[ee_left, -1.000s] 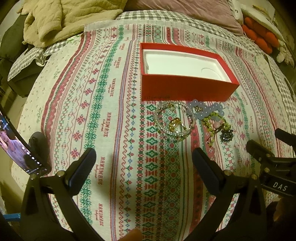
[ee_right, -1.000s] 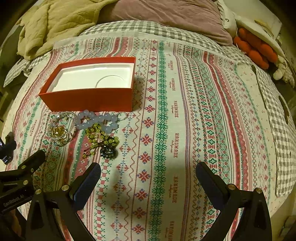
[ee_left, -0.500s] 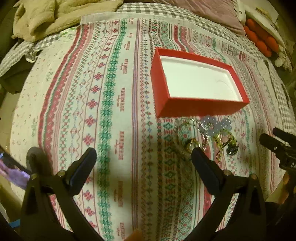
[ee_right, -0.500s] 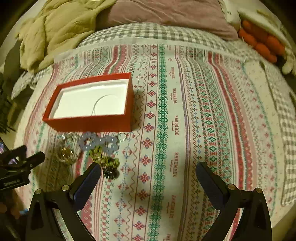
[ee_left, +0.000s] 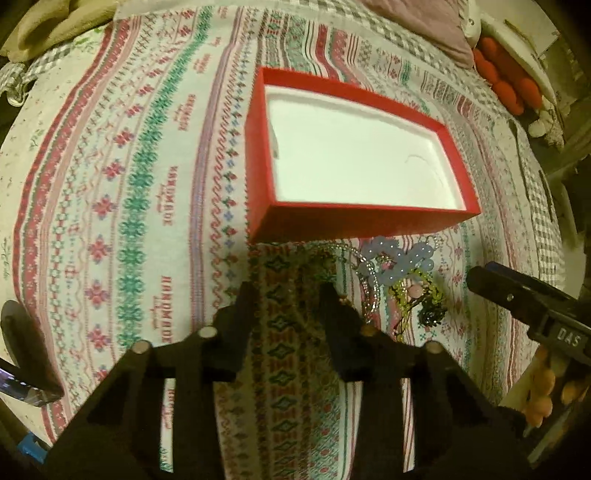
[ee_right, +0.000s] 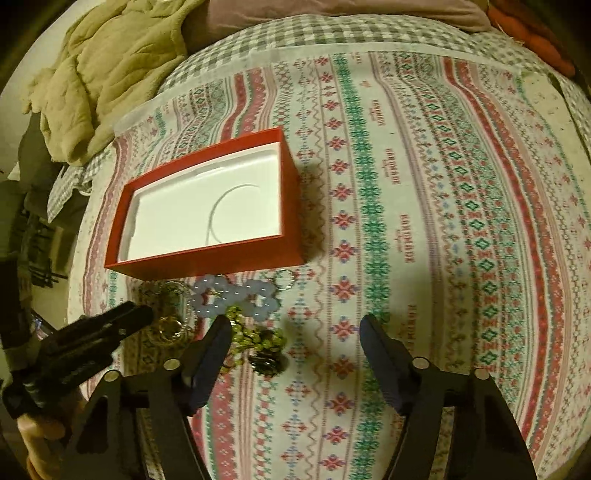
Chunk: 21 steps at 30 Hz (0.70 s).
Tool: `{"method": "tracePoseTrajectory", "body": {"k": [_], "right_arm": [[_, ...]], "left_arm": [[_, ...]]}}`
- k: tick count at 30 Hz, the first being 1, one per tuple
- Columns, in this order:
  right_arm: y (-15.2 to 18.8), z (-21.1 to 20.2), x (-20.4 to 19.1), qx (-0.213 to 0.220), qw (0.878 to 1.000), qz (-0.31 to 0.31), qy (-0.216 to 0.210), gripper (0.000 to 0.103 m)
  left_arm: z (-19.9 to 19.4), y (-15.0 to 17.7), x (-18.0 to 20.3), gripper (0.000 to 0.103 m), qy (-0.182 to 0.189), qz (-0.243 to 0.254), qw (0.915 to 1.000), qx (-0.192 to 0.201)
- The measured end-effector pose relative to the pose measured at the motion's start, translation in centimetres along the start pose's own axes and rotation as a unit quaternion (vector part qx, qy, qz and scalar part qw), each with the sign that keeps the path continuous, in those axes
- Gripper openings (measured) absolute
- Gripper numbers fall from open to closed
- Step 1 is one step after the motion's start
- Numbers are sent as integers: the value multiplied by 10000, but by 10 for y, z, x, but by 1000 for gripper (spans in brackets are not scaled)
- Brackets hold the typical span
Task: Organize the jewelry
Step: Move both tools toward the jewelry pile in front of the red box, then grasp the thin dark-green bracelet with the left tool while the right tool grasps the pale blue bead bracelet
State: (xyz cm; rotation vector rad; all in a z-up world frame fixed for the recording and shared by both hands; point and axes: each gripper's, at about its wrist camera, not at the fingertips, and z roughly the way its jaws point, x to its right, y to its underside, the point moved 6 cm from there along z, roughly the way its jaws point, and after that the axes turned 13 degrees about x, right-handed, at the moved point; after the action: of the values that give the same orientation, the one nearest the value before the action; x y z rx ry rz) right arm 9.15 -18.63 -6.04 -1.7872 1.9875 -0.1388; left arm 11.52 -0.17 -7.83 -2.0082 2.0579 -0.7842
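A red box (ee_left: 369,223) with a bare white liner lies on the patterned cloth, also in the right wrist view (ee_right: 207,258). In front of it is the jewelry heap: a lilac bead bracelet (ee_right: 236,299), green beads (ee_right: 255,336), a dark piece (ee_right: 266,360) and gold and silver bracelets (ee_right: 170,325). My left gripper (ee_left: 290,299) points down just short of the silver chain (ee_left: 369,291); its jaws are closing with only cloth between them. My right gripper (ee_right: 295,332) is closing too, with the green beads just inside its left finger (ee_right: 214,343), untouched.
A beige blanket (ee_right: 110,74) is bunched at the far left and a mauve pillow (ee_left: 417,26) lies at the back. Orange plush pieces (ee_left: 506,85) sit at the far right. A phone (ee_left: 18,384) lies at the left edge. A small ring (ee_right: 284,278) rests beside the box.
Both grippers have tipped downward and come closer to the box and the jewelry heap. The left jaws have narrowed a lot, the right jaws somewhat.
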Motion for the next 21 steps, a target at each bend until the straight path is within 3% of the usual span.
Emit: {"method": "tracePoseTrajectory", "body": {"k": [5,21], "right_arm": [[-2,7,-13,-35,9999,-9,-100,62],[-4,22,-40,-93,9994,-119,-298,40]], "left_arm": [[5,1,3,11,-218,86,9997,20],[-34,2,-17,10,15,-48,9990,455]]}}
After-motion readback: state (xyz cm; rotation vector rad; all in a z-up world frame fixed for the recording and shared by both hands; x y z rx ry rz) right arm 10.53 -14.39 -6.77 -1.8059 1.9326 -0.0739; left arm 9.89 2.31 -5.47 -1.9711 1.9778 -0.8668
